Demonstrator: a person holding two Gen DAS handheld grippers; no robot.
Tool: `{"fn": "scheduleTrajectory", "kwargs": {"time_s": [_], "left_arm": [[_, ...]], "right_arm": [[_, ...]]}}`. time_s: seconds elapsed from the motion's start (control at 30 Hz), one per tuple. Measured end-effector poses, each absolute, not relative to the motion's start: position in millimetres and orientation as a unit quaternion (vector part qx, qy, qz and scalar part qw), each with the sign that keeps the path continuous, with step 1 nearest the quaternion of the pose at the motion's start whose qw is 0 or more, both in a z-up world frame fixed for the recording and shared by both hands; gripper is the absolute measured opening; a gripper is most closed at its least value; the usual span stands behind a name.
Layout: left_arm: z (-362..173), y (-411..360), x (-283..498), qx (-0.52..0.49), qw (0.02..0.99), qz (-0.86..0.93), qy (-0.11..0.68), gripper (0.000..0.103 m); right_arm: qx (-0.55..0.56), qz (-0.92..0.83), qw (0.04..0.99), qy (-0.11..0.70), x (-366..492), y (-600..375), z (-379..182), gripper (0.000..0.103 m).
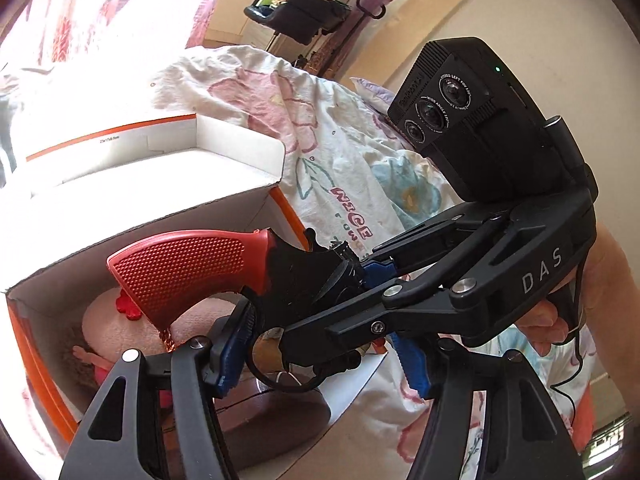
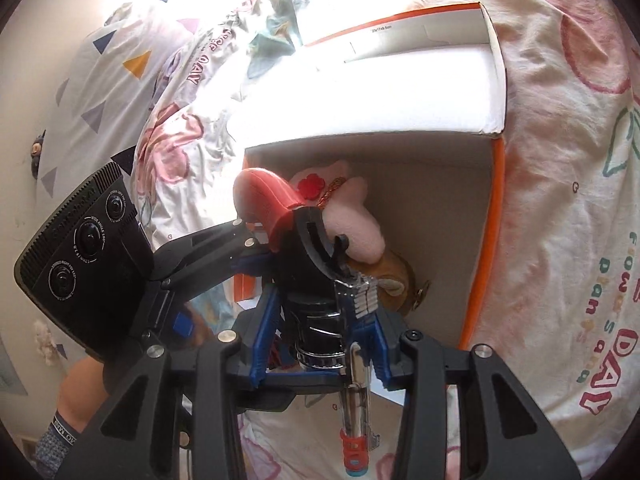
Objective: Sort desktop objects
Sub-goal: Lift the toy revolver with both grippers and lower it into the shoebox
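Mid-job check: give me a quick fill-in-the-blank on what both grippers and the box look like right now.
1. The toy revolver has a grip coloured ____.
2. The toy is clamped by the ____ gripper, while the left gripper stands open by the trigger.
3. The cardboard box has ____ edges.
4. In the box lies a pink plush toy bearing a red ____.

Missing words: red; right; orange; flower
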State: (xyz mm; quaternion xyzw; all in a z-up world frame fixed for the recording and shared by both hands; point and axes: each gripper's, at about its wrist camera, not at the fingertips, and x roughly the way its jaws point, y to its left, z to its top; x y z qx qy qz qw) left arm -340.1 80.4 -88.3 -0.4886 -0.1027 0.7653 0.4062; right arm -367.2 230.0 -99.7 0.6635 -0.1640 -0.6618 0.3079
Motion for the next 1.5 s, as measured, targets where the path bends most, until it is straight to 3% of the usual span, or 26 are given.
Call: {"fn": "scheduleTrajectory", "kwargs": {"time_s": [0.27, 0.8, 1.27, 1.37, 1.43, 1.5], "left_arm": [[-115.4, 77.8, -355.7, -0.509, 0.367, 0.771, -0.111, 0.063], [-127.9, 84.4, -347.1, -0.498, 0.334, 0.797, -0.08, 0.066], [-133.9, 83.0, -340.2, -0.503, 0.321, 0.8, -0.058, 0.066], [-130.6, 85.0, -338.4, -0.505, 0.319, 0.801, -0.05, 0.067], [-126.2, 86.9, -335.2, -0.501, 0.323, 0.802, -0.039, 0.078], [-121.1, 88.3, -331.5, -0.495, 0.321, 0.807, -0.026, 0.081]], "right_arm": [[0.676, -0.648, 0.326, -0.127, -387.4, 211.9, -129.3, 0.04], [0.625, -0.717, 0.308, -0.008, -362.1, 197.4, -123.1, 0.044], [0.591, -0.759, 0.273, 0.023, -354.5, 200.9, -119.4, 0.049], [0.576, -0.775, 0.258, 0.027, -354.1, 204.8, -116.0, 0.06], [0.57, -0.781, 0.254, 0.022, -353.3, 208.9, -113.8, 0.06], [0.569, -0.783, 0.251, 0.019, -351.9, 210.9, -112.4, 0.061]]}}
